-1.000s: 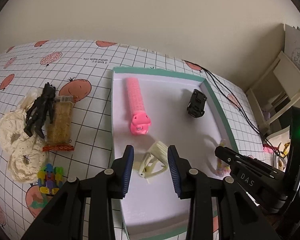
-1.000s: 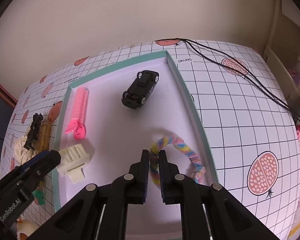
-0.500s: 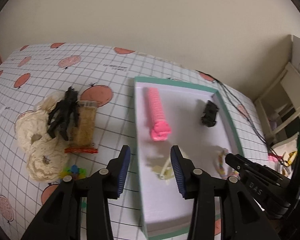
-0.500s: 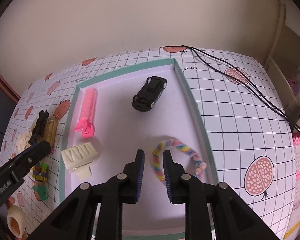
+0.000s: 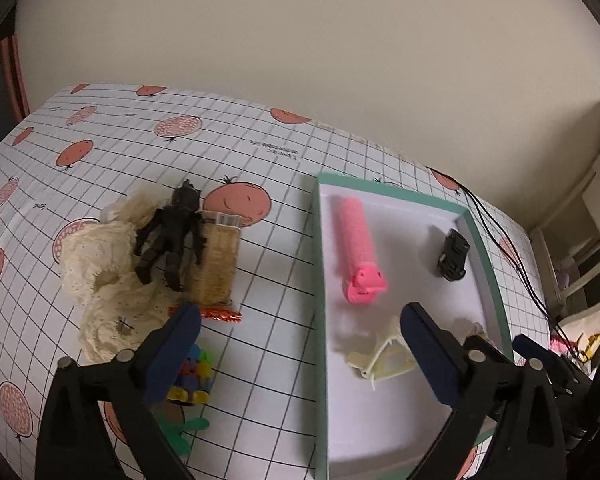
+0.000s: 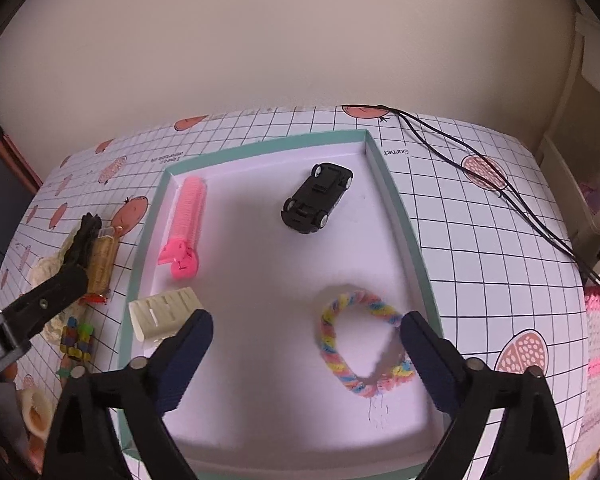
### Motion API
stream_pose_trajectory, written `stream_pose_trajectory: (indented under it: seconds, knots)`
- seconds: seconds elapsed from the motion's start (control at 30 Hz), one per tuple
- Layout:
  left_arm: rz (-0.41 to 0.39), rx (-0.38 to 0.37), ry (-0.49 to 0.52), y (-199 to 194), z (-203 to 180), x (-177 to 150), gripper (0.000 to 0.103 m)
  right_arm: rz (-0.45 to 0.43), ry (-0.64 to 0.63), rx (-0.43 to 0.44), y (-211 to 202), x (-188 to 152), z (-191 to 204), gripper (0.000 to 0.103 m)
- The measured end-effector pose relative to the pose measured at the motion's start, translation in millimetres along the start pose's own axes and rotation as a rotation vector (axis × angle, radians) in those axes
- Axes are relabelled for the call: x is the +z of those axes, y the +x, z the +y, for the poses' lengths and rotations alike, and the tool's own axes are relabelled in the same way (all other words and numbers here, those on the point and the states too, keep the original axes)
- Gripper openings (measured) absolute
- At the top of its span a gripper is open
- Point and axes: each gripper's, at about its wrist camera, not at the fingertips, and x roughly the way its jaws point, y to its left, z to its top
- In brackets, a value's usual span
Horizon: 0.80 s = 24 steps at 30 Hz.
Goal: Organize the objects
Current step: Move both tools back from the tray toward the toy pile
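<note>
1. The right gripper [image 6: 306,334], clamped on the braided loop a second ago, now stands spread wide and released above the near part of the box; the left gripper [image 5: 300,326] has also opened wider and has shifted left, so that it straddles the box's left wall, holding nothing.
2. The shallow white box with a teal rim [image 6: 412,248] rests on the desk [image 6: 480,240], which carries a white grid cloth with fruit prints.
3. Nearest in the box lies the pastel rainbow braided yarn loop [image 6: 362,346], flat and free between the right gripper's fingers, close to the right wall.
4. At the near left of the box sits the cream plastic hair claw clip [image 6: 166,312].
5. Farther back, a pink ribbed hair roller clip [image 6: 186,224] lies along the left wall, and a black toy car [image 6: 318,198] lies upside down, wheels up.
6. Left of the box, on the cloth, are a multicoloured block toy [image 5: 192,376], a cream lace scrunchie heap [image 5: 100,272], a black action figure [image 5: 172,232] and an amber ribbed tube with a red end [image 5: 218,264].
</note>
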Motion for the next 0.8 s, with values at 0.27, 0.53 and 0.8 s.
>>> stream_pose_trajectory:
  seconds: [0.27, 0.53, 0.8]
  knots:
    - [-0.013, 0.005, -0.039, -1.1, 10.3, 2.9, 0.101, -0.011, -0.008, -0.003, -0.4, 1.2, 2.3, 0.103]
    - [-0.023, 0.024, -0.006, -19.8, 20.8, 11.8, 0.101, -0.036, -0.019, 0.017, -14.7, 9.5, 13.5, 0.103]
    - [-0.082, 0.054, -0.025, -55.3, 62.0, 22.2, 0.101, -0.097, -0.065, 0.085, -43.7, 23.2, 57.8, 0.103]
